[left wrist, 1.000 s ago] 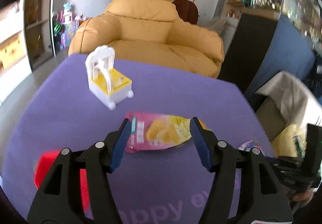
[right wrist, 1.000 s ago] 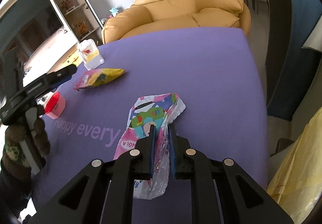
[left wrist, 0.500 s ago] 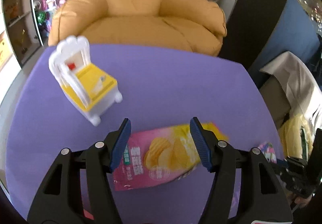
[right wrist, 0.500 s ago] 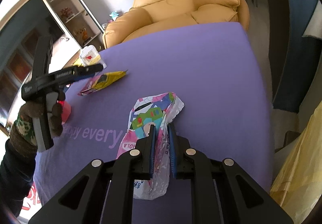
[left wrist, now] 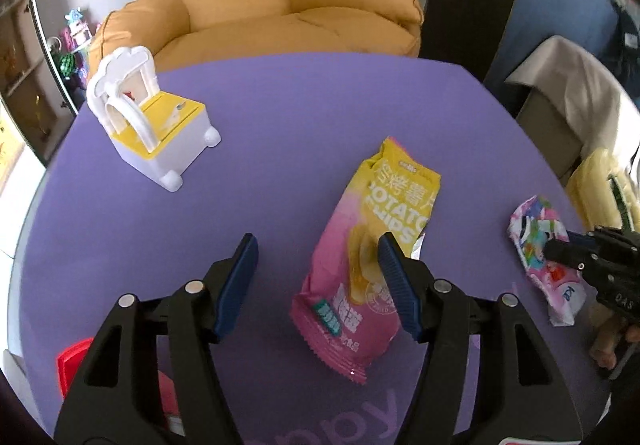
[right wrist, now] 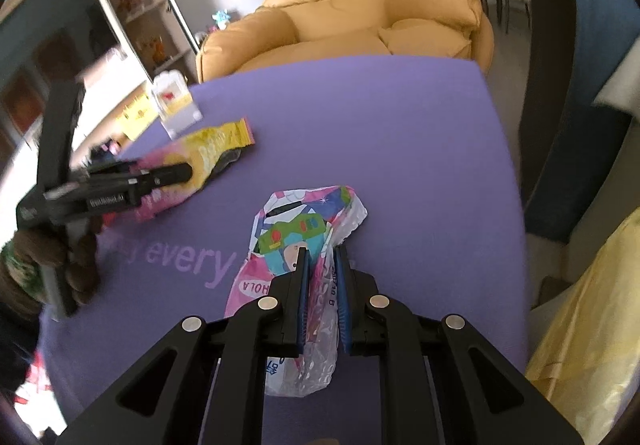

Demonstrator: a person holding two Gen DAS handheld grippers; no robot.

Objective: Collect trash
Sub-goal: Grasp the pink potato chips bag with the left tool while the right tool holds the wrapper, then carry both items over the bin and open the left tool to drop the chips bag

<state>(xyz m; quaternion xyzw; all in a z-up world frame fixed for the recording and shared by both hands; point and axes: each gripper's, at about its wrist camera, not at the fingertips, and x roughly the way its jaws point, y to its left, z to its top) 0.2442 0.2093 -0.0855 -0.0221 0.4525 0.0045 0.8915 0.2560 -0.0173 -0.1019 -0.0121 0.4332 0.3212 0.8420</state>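
A pink and yellow potato chip bag (left wrist: pixel 372 257) lies on the purple table (left wrist: pixel 304 117). My left gripper (left wrist: pixel 316 265) is open just above it, the right finger over the bag, the left finger over bare table. It also shows in the right wrist view (right wrist: pixel 200 165) under the left gripper (right wrist: pixel 176 175). My right gripper (right wrist: pixel 320 257) is shut on a crumpled colourful plastic wrapper (right wrist: pixel 300 229) that rests on the table; the wrapper shows at the right in the left wrist view (left wrist: pixel 540 241).
A white and yellow toy chair (left wrist: pixel 148 121) stands at the table's far left. A red object (left wrist: pixel 72 361) sits at the near left edge. A tan armchair (left wrist: pixel 280 5) stands behind the table. A yellow bag (right wrist: pixel 588 325) hangs off the right side.
My left gripper swung down and left over the chip bag, which now lies lengthwise under its right finger. The right gripper stays shut on the wrapper, hardly moved.
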